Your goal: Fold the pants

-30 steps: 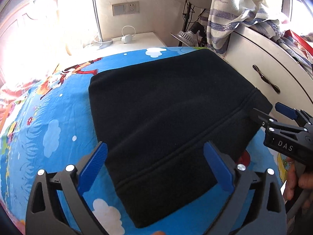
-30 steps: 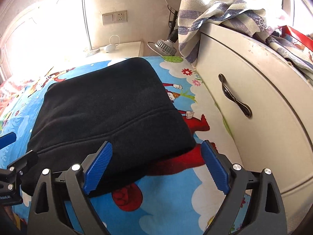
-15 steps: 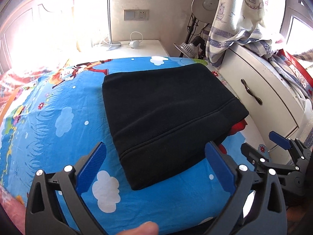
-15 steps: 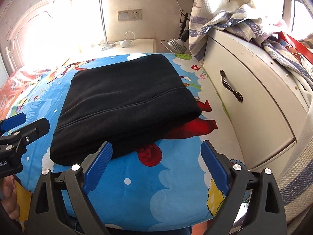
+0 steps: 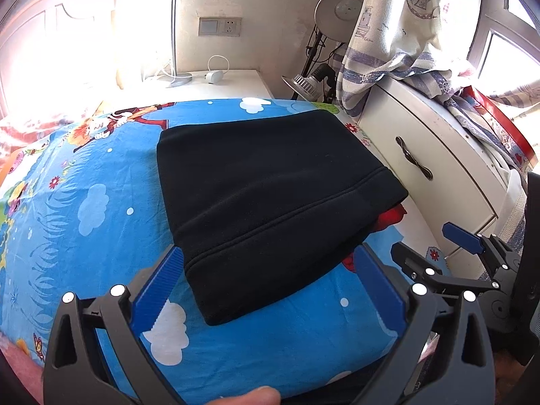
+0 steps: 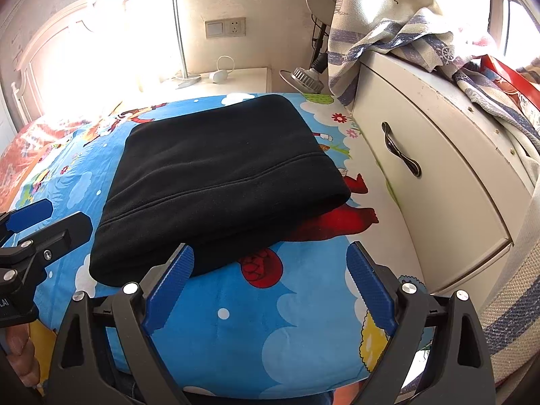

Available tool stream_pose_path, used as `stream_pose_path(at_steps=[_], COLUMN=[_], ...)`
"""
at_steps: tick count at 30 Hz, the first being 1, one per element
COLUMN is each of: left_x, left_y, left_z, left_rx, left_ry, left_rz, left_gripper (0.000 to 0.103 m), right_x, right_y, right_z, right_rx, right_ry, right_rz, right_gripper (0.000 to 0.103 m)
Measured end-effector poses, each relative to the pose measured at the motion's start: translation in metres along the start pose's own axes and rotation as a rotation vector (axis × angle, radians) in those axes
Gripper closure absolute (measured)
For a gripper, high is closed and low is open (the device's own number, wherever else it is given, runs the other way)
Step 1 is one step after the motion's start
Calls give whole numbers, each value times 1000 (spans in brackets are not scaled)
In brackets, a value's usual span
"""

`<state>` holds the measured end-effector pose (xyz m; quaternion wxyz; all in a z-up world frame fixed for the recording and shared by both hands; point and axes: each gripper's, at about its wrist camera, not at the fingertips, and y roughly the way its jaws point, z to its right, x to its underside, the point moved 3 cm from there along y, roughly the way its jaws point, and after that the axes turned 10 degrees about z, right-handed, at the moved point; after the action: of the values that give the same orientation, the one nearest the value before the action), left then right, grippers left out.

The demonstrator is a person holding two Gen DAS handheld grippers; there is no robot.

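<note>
Pants [image 5: 270, 195] folded square on bed [image 5: 84, 236]. Left gripper [image 5: 270, 287], right gripper [image 6: 270, 280] wide open, empty. Keep clear; don't snag fold.

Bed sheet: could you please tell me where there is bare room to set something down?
The sheet is bare left of the folded pants and along the near edge. Right of the pants, only a narrow strip before the cabinet.

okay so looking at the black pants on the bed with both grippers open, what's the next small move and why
Probably just draw both grippers clear and stop. The black fleece pants already lie as a compact folded rectangle on the blue cartoon-print bedsheet, edges fairly even. The left gripper and the right gripper are both open, hold nothing, and sit at the near edge off the cloth, so nothing seems left to fold.
</note>
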<state>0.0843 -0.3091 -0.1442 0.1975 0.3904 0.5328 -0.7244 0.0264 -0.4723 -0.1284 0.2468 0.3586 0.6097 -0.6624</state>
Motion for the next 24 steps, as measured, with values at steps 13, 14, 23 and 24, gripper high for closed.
stream_pose_path(at_steps=[13,14,23,24], left_x=[0,0,1,1], left_y=[-1,-2,-2,-2], left_z=[2,2,1,1], left_rx=[-16,-16,-12,-12], left_ry=[11,12,17,16], left_rz=[13,13,13,13], left_gripper=[2,2,2,2], right_x=[0,1,2,2], right_y=[0,0,2,2], right_z=[0,0,-1,0], right_rx=[0,-1,-2,-2], right_ry=[-1,-1,0,0], right_rz=[2,1,-2,-2], right_gripper=[15,15,15,15])
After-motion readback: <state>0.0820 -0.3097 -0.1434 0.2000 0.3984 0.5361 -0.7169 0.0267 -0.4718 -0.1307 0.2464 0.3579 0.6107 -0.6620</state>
